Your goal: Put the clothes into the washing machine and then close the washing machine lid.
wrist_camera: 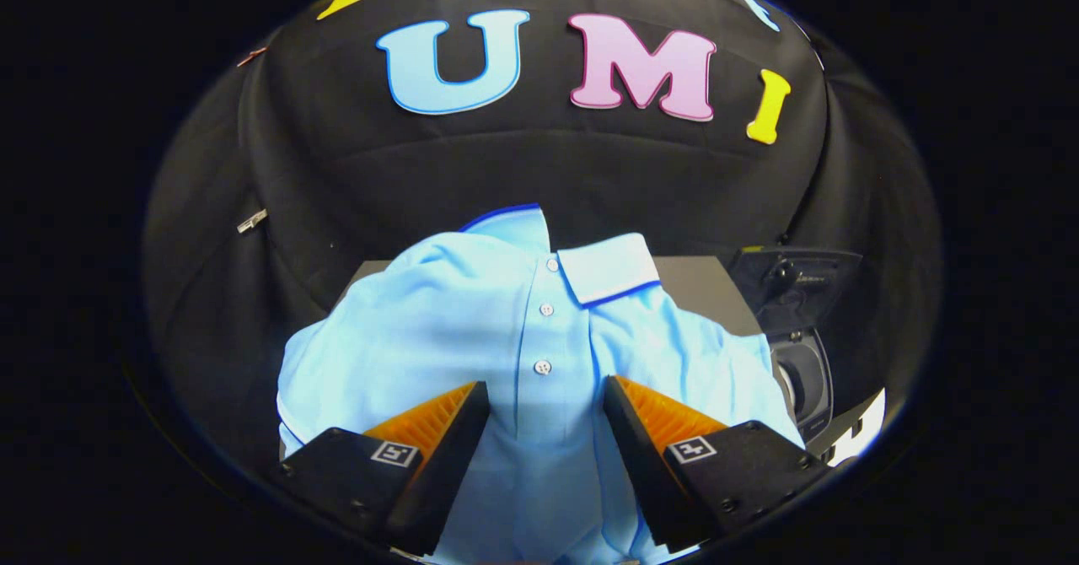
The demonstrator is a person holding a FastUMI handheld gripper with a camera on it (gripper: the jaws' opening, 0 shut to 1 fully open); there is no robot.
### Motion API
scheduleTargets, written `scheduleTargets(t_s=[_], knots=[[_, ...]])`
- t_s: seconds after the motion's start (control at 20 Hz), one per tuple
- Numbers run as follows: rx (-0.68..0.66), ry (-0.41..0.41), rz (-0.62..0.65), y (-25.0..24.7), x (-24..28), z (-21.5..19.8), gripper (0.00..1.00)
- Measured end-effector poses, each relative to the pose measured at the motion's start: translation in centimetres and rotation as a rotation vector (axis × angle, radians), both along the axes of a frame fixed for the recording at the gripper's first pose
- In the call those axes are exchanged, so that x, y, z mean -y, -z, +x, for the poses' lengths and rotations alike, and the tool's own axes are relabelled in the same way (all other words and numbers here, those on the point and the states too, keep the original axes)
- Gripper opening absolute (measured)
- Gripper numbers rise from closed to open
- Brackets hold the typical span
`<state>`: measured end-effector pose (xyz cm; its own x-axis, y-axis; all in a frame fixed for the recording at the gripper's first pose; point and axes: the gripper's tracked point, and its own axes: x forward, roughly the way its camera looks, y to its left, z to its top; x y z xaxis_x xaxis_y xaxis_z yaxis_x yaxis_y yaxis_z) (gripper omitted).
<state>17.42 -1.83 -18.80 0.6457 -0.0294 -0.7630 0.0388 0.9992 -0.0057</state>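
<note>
A light blue polo shirt with a white collar edged in dark blue lies spread on a grey surface. Its button placket runs straight down between my fingers. My gripper hovers over the lower front of the shirt, open, with a wide gap between the fingers and cloth showing through it. I cannot tell if the fingertips touch the fabric. Beyond the right finger, past the shirt's sleeve, stands the small dark washing machine, with its lid raised behind the round opening.
Black cloth walls close in behind the grey surface and on both sides. A small metal clip hangs on the wall to the left. A white strip shows low beside the washing machine.
</note>
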Motion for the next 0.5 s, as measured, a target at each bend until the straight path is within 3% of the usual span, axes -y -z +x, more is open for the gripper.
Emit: scheduleTargets(t_s=[0.2,0.25,0.3,0.35,0.5], knots=[[0.003,-0.027,-0.02,0.18,0.06,-0.09,0.86],[0.002,-0.025,-0.021,0.33,0.09,-0.06,0.69],[-0.001,-0.022,-0.029,0.39,0.35,-0.03,0.62],[-0.013,-0.017,-0.017,0.52,0.31,0.0,0.37],[-0.041,-0.002,0.02,0.35,0.57,0.09,0.35]])
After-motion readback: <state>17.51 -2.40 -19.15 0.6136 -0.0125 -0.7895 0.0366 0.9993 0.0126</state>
